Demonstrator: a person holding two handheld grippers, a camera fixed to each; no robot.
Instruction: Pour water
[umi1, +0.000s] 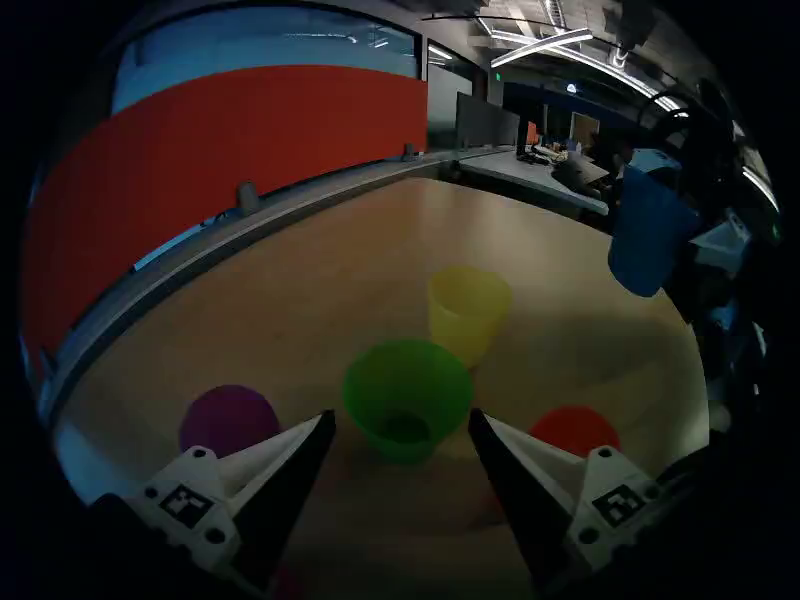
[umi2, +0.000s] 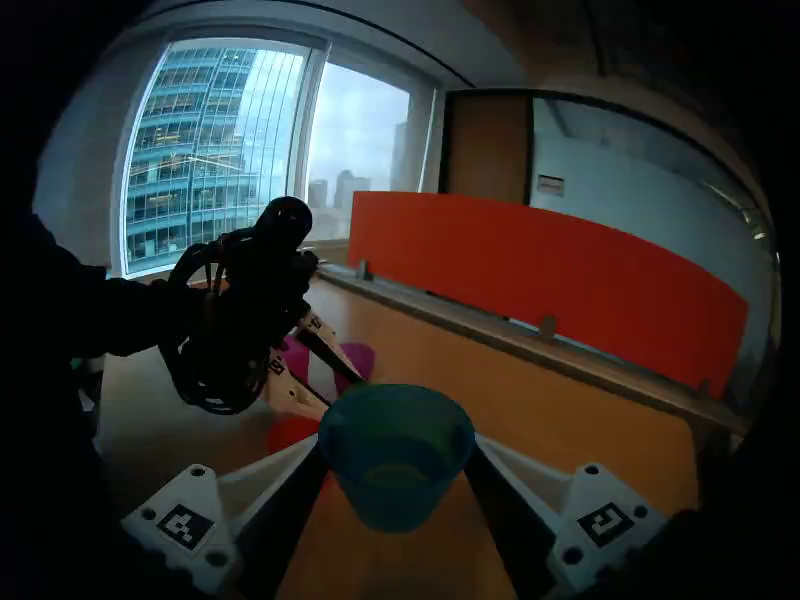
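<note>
My left gripper is open just above the wooden table, its fingertips on either side of an empty green cup. Behind the green cup stands a yellow cup. A purple cup sits to the left and a red cup to the right. My right gripper is shut on a blue cup with water in its bottom, held upright in the air. The left gripper view has this blue cup hanging high at the right.
An orange partition runs along the table's far edge. More desks stand beyond it. In the right gripper view, a dark-sleeved hand with cables holds the other gripper to the left, in front of large windows.
</note>
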